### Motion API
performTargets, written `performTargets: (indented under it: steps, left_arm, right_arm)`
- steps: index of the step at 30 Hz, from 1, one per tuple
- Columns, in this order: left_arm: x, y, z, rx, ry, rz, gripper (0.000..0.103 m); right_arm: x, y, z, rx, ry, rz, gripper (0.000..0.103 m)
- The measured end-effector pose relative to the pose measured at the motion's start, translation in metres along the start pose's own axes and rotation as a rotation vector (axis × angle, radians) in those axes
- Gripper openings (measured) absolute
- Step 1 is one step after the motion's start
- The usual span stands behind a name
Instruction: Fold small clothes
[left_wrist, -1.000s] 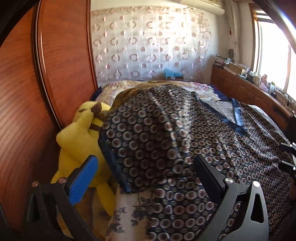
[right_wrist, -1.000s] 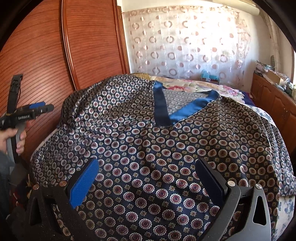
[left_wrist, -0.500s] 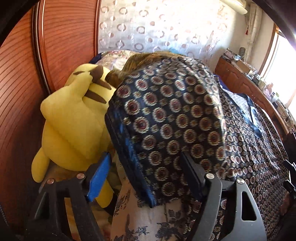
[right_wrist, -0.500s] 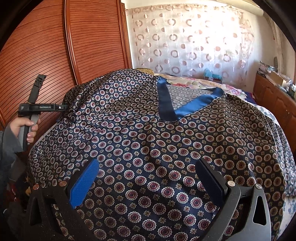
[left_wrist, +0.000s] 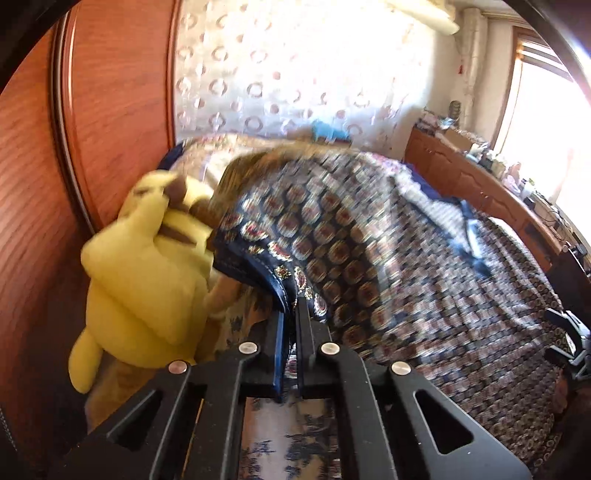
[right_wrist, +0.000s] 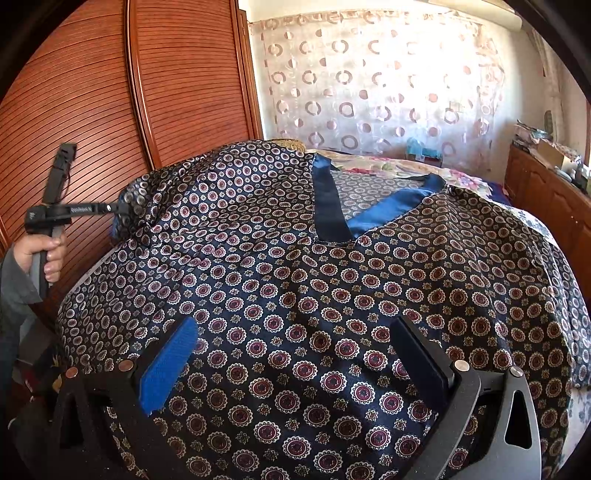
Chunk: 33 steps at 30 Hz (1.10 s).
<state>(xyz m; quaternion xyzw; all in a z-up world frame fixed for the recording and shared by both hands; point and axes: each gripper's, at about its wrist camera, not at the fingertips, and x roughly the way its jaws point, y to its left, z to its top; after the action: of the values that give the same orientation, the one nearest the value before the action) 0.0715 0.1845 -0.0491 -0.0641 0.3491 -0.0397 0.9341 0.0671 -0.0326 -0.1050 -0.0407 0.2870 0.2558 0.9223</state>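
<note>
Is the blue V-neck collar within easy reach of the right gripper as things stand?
Probably yes: the right gripper is open above the patterned top, and nothing lies between it and the blue V-neck collar ahead.

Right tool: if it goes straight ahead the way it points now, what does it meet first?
Probably the patterned shirt. The right tool is open, and the cloth fills the view between and beyond its fingers, rising ahead toward the blue collar. How near the cloth lies is unclear.

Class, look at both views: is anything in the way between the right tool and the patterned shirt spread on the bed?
Nothing visible. The right tool hangs open directly over the shirt, bare fabric between its fingers. The left tool is already shut on the sleeve edge beside the yellow plush toy.
</note>
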Motion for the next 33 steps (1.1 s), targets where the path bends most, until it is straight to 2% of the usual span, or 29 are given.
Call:
performTargets:
  steps: [4, 8, 10, 13, 14, 15, 16, 18, 20, 21, 22, 27, 33]
  left_arm:
    - [-0.012, -0.033, 0.023, 0.077, -0.039, -0.048, 0.006]
    - [-0.01, -0.081, 0.041, 0.174, -0.042, -0.115, 0.006]
    - [-0.008, -0.106, 0.043, 0.222, -0.033, -0.155, 0.006]
    - [-0.005, -0.129, 0.038, 0.257, -0.021, -0.163, 0.009]
    - [-0.005, -0.131, 0.036, 0.262, -0.02, -0.171, 0.014]
    - [-0.005, -0.131, 0.033, 0.258, -0.022, -0.176, 0.027]
    - [-0.006, -0.13, 0.032, 0.252, -0.025, -0.172, 0.036]
    - [-0.007, -0.126, 0.028, 0.244, -0.036, -0.163, 0.045]
    - [-0.013, -0.118, 0.023, 0.236, -0.046, -0.121, 0.06]
    - [-0.016, -0.118, 0.022, 0.227, -0.057, -0.105, 0.072]
    - [-0.022, -0.111, 0.019, 0.215, -0.071, -0.096, 0.077]
    - [-0.034, -0.085, 0.002, 0.151, -0.093, -0.047, 0.081]
    - [-0.039, -0.057, -0.019, 0.059, -0.106, 0.002, 0.081]
  right_arm:
    - [0.0, 0.0, 0.001, 0.005, 0.0, 0.001, 0.103]
    - [-0.001, -0.001, 0.001, 0.01, -0.001, 0.003, 0.103]
    - [-0.002, -0.002, 0.001, 0.012, -0.005, 0.004, 0.103]
    - [-0.003, -0.002, 0.0, 0.015, -0.007, 0.007, 0.103]
    - [-0.003, -0.002, 0.0, 0.016, -0.007, 0.008, 0.103]
    - [-0.003, -0.003, 0.0, 0.017, -0.007, 0.008, 0.103]
    - [-0.003, -0.003, 0.0, 0.019, -0.007, 0.01, 0.103]
    - [-0.004, -0.003, 0.0, 0.02, -0.006, 0.012, 0.103]
    - [-0.004, -0.003, 0.0, 0.02, -0.004, 0.013, 0.103]
    - [-0.004, -0.004, 0.001, 0.021, -0.001, 0.015, 0.103]
    - [-0.003, -0.004, 0.001, 0.021, 0.003, 0.017, 0.103]
    - [-0.008, -0.002, 0.013, -0.015, 0.013, 0.043, 0.101]
    - [-0.009, 0.014, 0.058, -0.118, -0.011, 0.074, 0.099]
